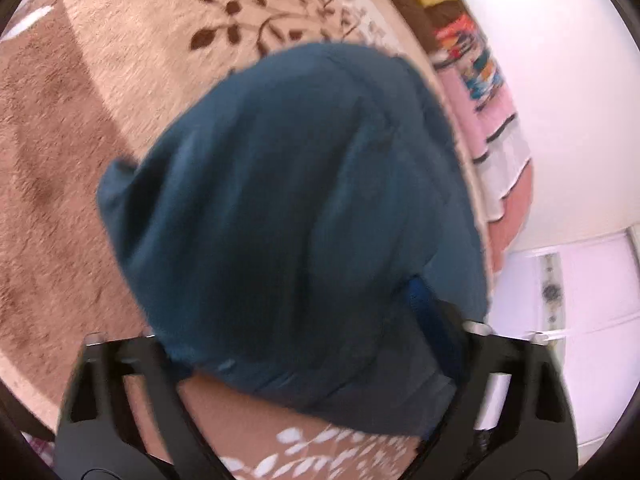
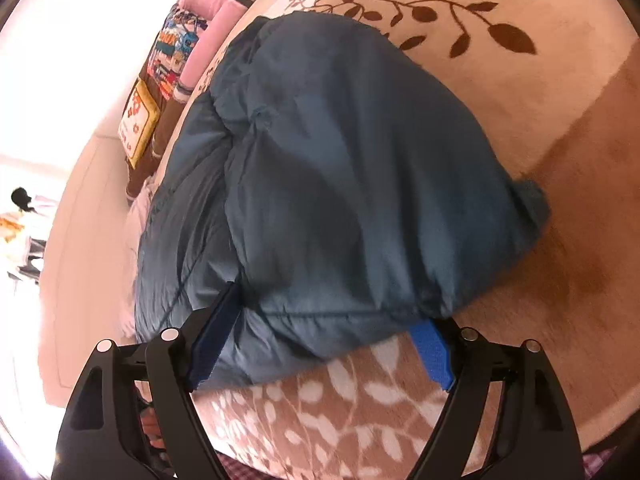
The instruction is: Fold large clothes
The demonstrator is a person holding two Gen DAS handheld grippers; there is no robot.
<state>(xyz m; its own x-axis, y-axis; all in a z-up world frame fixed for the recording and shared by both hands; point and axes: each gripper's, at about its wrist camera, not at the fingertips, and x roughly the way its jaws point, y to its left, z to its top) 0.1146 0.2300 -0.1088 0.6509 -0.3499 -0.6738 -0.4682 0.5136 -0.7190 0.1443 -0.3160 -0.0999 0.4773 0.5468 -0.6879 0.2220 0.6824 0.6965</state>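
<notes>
The dark blue garment (image 2: 340, 184) is lying bunched on the patterned rug (image 2: 560, 216). Both the left tongs (image 1: 316, 344) and the right tongs (image 2: 320, 340) are standing wide around its near edge, gripping nothing — closing now risks pinching several layers.

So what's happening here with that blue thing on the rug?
A person is folding a dark blue garment on a leaf-patterned rug, with a hand-held gripper in each hand. The garment lies bunched into a thick bundle. The right gripper has its jaws wide apart at the bundle's near edge, the cloth between them but not pinched. The left gripper is also spread at the near edge, with the cloth covering its fingertips.
</notes>
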